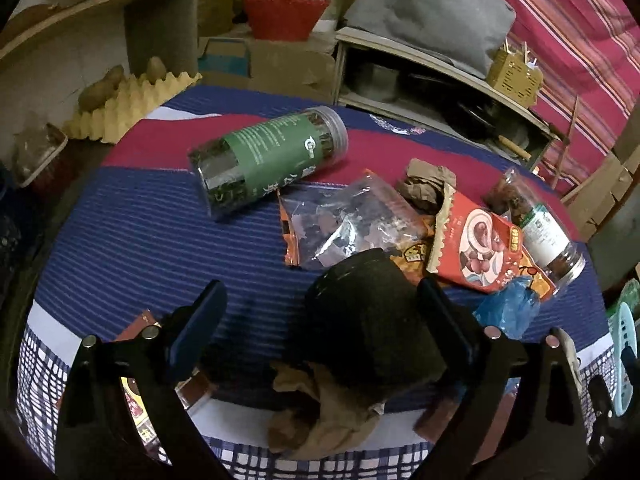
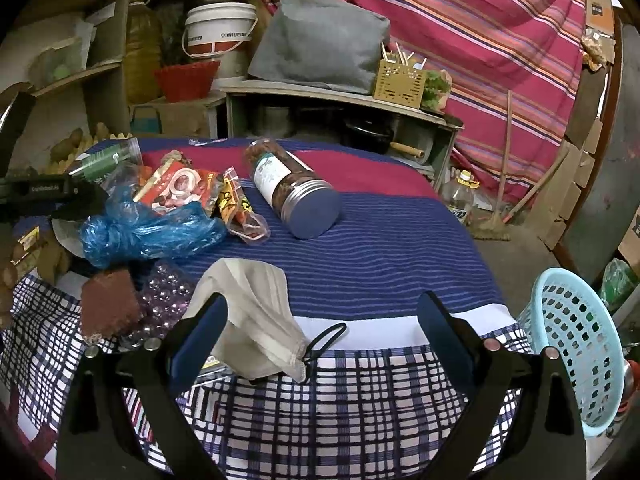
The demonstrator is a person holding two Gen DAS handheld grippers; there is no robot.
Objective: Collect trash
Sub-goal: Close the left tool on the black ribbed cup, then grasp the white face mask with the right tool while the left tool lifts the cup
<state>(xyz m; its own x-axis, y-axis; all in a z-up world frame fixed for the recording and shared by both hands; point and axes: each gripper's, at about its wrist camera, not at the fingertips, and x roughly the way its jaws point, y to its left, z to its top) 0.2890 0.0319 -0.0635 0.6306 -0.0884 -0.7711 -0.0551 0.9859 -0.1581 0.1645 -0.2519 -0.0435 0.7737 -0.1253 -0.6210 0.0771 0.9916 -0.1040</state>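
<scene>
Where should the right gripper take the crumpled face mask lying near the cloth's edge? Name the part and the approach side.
Grip the bunched middle fold of the face mask, coming from above and slightly from the near side. It lies flat and limp on the cloth, so only the raised ridge gives the pads purchase; the thin black ear loop would probably slip. The right gripper, open, already straddles it.

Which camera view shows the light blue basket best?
The right wrist view shows it best: the light blue basket stands beside the table, at the right, with most of its perforated wall and open rim visible. The left wrist view catches only a small sliver of it at the right edge.
</scene>
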